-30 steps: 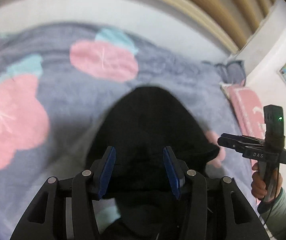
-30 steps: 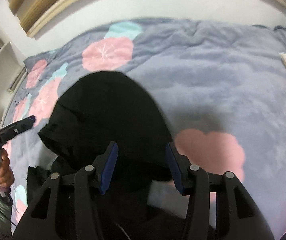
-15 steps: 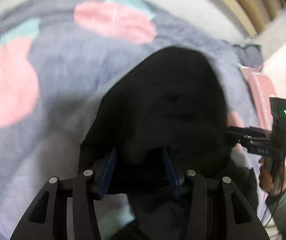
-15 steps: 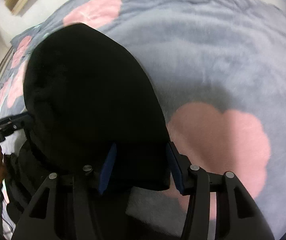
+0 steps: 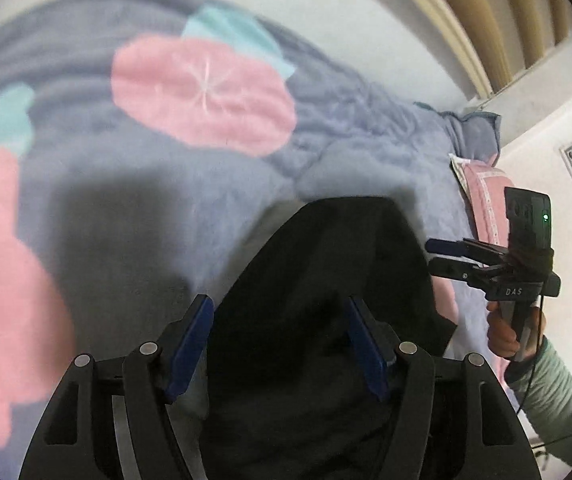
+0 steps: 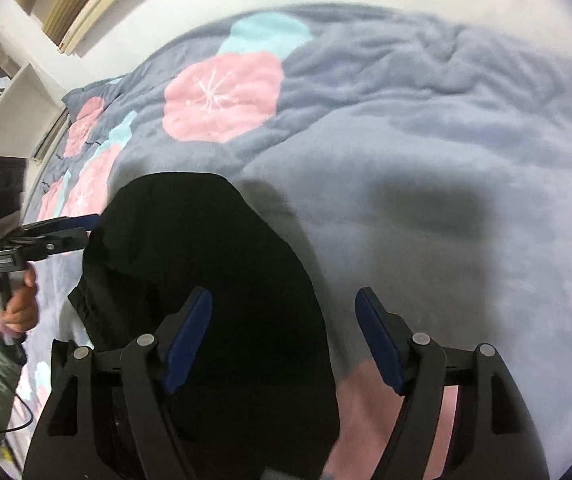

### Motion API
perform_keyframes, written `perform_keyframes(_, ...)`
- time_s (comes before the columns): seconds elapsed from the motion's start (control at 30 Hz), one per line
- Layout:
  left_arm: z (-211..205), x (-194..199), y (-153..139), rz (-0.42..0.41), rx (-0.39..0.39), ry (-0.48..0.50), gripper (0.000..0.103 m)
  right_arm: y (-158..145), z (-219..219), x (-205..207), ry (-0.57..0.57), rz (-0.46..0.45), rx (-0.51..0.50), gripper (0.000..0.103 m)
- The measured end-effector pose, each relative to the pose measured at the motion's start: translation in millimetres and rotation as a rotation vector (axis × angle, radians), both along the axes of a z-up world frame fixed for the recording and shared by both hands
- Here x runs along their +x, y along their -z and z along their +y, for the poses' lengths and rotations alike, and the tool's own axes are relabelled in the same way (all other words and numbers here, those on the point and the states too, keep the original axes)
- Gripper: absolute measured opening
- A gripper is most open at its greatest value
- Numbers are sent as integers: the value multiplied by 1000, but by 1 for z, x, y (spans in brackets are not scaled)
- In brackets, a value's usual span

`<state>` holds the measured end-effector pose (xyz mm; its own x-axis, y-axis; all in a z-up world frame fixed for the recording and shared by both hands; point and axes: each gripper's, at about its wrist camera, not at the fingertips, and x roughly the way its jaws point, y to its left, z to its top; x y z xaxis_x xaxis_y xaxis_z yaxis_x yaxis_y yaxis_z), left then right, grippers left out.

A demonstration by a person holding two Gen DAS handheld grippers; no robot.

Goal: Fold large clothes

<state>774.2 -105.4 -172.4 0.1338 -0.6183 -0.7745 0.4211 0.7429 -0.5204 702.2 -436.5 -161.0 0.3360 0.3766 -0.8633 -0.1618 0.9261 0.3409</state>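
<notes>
Black clothing (image 5: 326, 320) lies in a soft heap on the grey blanket (image 5: 166, 208) with the pink flowers, low and near me in both of my views. My left gripper (image 5: 280, 344) has just been opening, and now its blue pads stand apart with the dark cloth lying between them. I do not think the pads press on the cloth any more. My right gripper (image 6: 284, 340) has just been opening too. Its left pad is over the black cloth and its right pad is over bare blanket, so it holds nothing that I can see. I think I have just laid one fold down and I am letting go of it. To do this step well, I should lift both hands gently, so no cloth catches on a pad and drags the fold open. Then I should look for the next edge to take, and take it with both hands level, so the fold comes out straight. The cloth is floppy and dark, so its edges are hard to see, and I must go slowly. From my left view I can see the other hand (image 5: 504, 332) holding the right tool beside the heap. I see no box, basket or bag here, so nothing is inside anything.
</notes>
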Motion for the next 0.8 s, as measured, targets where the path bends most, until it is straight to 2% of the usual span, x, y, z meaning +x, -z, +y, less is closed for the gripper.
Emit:
perform_keyframes(0.13, -15, 7, 32, 93, -34, 50, 69, 30, 11, 14, -39, 39, 57, 77)
perform_keyframes(0.23, -27, 8, 41, 93, -32, 75, 69, 42, 23, 23, -90, 46, 111, 75)
perform_keyframes(0.27, -31, 6, 42, 78, -18, 82, 67, 45, 28, 26, -105, 41, 110, 71)
perform_keyframes(0.3, -33, 5, 41, 62, -10, 89, 49, 46, 35, 26, -127, 35, 100, 56)
perform_keyframes(0.33, -36, 0, 38, 40, -6, 111, 32, 42, 43, 23, -149, 19, 83, 50)
perform_keyframes(0.37, -37, -4, 35, 23, -10, 122, 27, 41, 46, 24, -161, -3, 68, 47)
perform_keyframes(0.4, -37, -10, 28, -8, -12, 134, 21, 34, 51, 18, -178, -26, 54, 37)
perform_keyframes(0.53, -29, -46, -16, -143, -16, 174, 18, -2, 60, -15, -210, -117, 30, 26)
perform_keyframes(0.67, -13, -94, -69, -245, -46, 208, 18, -54, 73, -68, -225, -222, -7, 25)
perform_keyframes(0.8, 0, -148, -110, -313, -52, 243, 18, -101, 88, -135, -246, -297, -51, 25)
